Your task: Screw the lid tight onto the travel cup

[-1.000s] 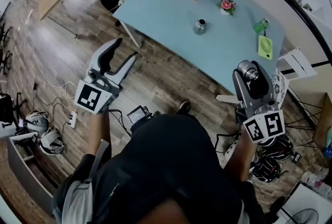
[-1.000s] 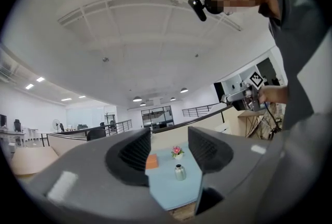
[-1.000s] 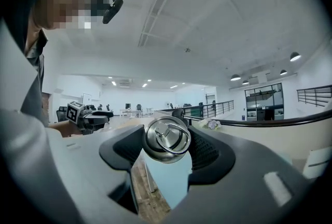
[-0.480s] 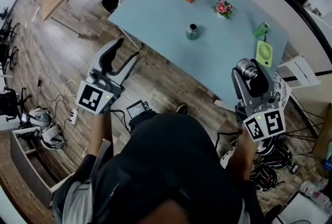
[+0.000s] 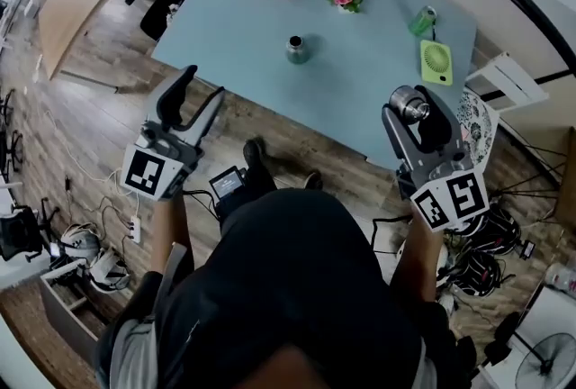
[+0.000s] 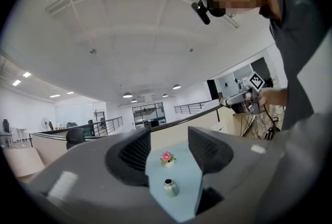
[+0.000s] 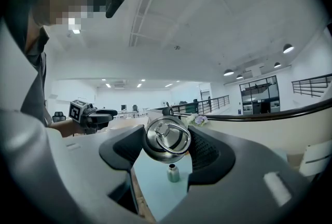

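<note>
Only the right gripper view shows the lid (image 7: 167, 139) clamped between jaws.

The table (image 5: 360, 63) ran off the head view's top edge, and the distant travel cup (image 5: 296, 49) showed too small for detail.

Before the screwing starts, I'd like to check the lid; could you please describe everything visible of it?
The lid is a round, shiny, steel-looking cap with a ring on its top. It is clamped by its sides between the jaws of the right gripper, top facing that gripper's camera, in the air, apart from the cup on the table.
</note>
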Available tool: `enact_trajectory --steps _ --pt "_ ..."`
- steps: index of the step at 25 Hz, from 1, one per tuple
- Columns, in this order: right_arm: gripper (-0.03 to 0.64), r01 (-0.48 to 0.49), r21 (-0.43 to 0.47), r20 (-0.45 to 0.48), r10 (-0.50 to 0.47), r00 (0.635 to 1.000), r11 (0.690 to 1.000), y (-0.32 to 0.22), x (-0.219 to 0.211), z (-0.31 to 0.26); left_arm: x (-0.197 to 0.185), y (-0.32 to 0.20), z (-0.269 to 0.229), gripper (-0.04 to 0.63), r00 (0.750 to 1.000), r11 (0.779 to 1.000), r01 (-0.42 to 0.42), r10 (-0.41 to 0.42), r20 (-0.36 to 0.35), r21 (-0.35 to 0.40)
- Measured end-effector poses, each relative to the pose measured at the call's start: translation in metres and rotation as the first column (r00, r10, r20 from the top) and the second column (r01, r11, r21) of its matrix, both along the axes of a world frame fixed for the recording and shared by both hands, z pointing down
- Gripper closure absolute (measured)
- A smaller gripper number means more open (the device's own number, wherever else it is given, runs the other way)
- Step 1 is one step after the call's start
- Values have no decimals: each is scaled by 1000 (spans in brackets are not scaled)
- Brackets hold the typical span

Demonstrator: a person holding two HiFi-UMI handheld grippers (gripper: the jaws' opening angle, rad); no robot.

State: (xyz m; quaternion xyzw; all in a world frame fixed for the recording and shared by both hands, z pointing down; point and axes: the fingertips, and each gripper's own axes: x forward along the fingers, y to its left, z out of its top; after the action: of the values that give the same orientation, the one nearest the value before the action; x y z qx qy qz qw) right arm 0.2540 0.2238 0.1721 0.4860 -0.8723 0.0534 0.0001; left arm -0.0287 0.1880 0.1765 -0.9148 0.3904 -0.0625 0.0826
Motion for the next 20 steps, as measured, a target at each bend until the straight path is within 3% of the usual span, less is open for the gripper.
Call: enact_trajectory --steps 5,11,20 --pt "351 -113 -19 -12 113 994 993 -6 10 6 28 -45 6 319 989 989 -145 145 -18 -5" --pt "351 -270 -51 -24 269 963 962 -17 1 11 40 -103 3 319 941 944 -329 331 -71 43" --pt "351 -402 -66 -68 398 915 913 -51 -39 9 24 -172 22 319 888 891 -453 454 -76 22"
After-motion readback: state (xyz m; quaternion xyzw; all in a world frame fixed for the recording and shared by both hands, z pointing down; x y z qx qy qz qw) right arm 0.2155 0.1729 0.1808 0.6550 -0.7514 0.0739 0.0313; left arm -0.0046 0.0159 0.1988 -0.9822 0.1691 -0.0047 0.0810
